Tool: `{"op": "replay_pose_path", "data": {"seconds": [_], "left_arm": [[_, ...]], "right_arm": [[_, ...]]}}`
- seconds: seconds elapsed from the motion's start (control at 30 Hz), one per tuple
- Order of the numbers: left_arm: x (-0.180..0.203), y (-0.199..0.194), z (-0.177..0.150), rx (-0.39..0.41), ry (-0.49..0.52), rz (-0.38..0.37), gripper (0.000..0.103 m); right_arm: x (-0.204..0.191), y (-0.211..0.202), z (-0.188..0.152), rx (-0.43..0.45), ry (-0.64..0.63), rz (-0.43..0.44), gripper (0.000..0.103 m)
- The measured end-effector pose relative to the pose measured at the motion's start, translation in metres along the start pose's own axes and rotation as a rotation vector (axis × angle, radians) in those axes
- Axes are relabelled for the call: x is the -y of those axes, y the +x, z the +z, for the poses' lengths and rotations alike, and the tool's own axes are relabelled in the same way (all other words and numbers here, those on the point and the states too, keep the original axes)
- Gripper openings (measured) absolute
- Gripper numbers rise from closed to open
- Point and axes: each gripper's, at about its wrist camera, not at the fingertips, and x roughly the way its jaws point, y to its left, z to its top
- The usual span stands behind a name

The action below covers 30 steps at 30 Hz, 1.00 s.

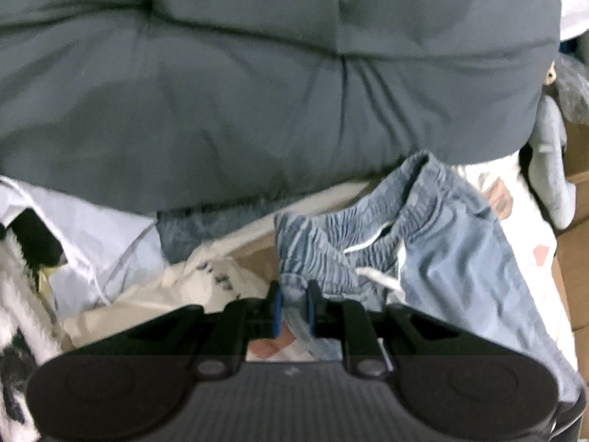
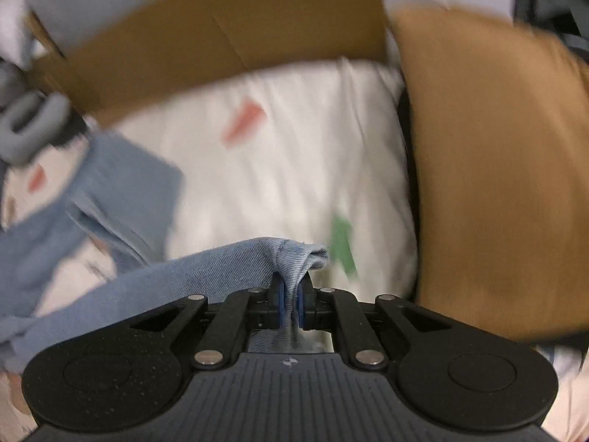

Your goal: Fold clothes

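A: Left gripper (image 1: 293, 296), nearest thing first?

B: Jaws narrow, pinched on the gathered waistband of the jeans (image 1: 434, 243). Denim sits between the blue pads (image 1: 277, 307). A white drawstring (image 1: 383, 278) hangs just right of the jaws.

A: Right gripper (image 2: 291, 296)?

B: Jaws nearly together, clamped on a bunched fold of the same jeans (image 2: 206, 269). The fabric runs off to the left of that view, and a loose leg end (image 2: 121, 180) lies further out, blurred.

A: Where do the jeans lie?

B: Held by both grippers over a white sheet (image 2: 287, 154) printed with red and green shapes. In the left view the leg trails down the right side.

A: Beyond that?

B: Left view: cream cloth (image 1: 154, 294) under the gripper, a black-and-white patterned fabric (image 1: 14, 331) at the left edge, a pale blue cloth (image 1: 92, 228), then a big grey duvet (image 1: 257, 84) filling the upper frame. Right view: a cardboard box flap (image 2: 228, 37) past the sheet, a tan cushion (image 2: 493, 169) at the right, a grey sock-like item (image 2: 33, 125) at the left, too blurred to name surely
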Motion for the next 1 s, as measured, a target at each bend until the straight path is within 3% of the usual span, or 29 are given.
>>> {"op": "replay_pose_path", "data": {"seconds": [0.3,0.4,0.47,0.57,0.83,0.93,1.0], "left_arm": [[-0.008,0.011,-0.005,-0.011,0.003,0.03,0.014],[-0.009,0.017,-0.004,-0.018,0.012,0.046,0.014],[-0.011,0.021,-0.004,-0.024,0.015,0.054,0.014],[-0.012,0.026,-0.004,-0.028,0.023,0.064,0.014],[-0.015,0.033,-0.008,-0.042,0.025,0.065,0.015],[-0.016,0.033,-0.011,-0.043,0.015,0.05,0.016],[-0.016,0.033,-0.015,-0.035,0.0,0.03,0.019]], "right_arm": [[0.015,-0.012,-0.042,-0.104,0.022,-0.007,0.008],[0.018,-0.015,-0.05,-0.168,0.026,-0.033,0.014],[0.017,-0.022,-0.05,-0.183,0.017,-0.039,0.024],[0.017,-0.038,-0.04,-0.145,0.015,-0.008,0.039],[-0.001,-0.049,0.0,-0.042,-0.004,0.05,0.041],[-0.018,-0.038,0.015,-0.034,-0.042,0.068,0.052],[-0.03,-0.024,0.024,-0.042,-0.074,0.068,0.052]]}}
